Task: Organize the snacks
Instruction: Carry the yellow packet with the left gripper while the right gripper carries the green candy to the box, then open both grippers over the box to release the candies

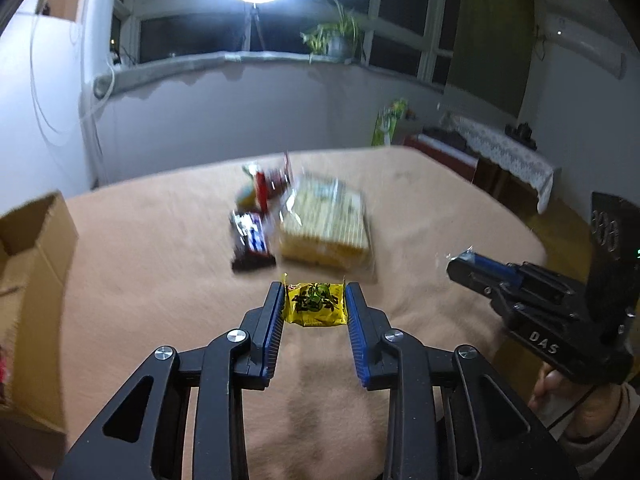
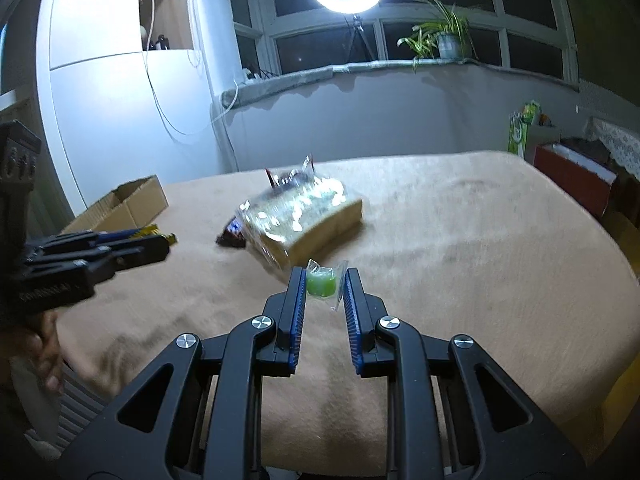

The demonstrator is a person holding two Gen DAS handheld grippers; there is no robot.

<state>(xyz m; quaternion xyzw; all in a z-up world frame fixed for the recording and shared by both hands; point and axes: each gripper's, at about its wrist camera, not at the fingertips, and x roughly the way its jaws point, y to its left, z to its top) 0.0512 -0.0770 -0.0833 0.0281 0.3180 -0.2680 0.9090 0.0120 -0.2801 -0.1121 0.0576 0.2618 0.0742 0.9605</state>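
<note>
You had the left gripper [image 1: 315, 304] closed on a small yellow foil snack packet [image 1: 315, 305], its blue pads pressing both side edges, with the packet lifted clear of the tan blanket-covered table [image 1: 160, 280]. The right gripper [image 2: 323, 286] was narrowed on a clear plastic wrapper holding a green jelly sweet [image 2: 321, 283]; the left pad met the sweet, the right pad pinched the wrapper's loose edge. That hold looked thin to me.

Take the open brown cardboard box [image 1: 38, 248] as your landmark. It sat at the table's far left edge. The yellow packet hung right of the box, well apart from it and nearer to you. Further right of the box lay the remaining pile: a dark chocolate bar wrapper [image 1: 252, 246], a clear-wrapped block of pale biscuits [image 1: 326, 224] just beside it, and a few red and yellow wrappers [image 1: 264, 188] behind. The green sweet was furthest from the box, on the near side of the biscuit block.

Judging by the task, both snacks were bound for the box. To do that well, you needed to swing the left gripper across first, low over the box's open top, and release only once the packet was inside the flaps. Keeping the right gripper level and slow would have spared that weak wrapper grip; a quick swing could have shaken the sweet loose. Crossing hands risked a knock, so one at a time was wiser.
</note>
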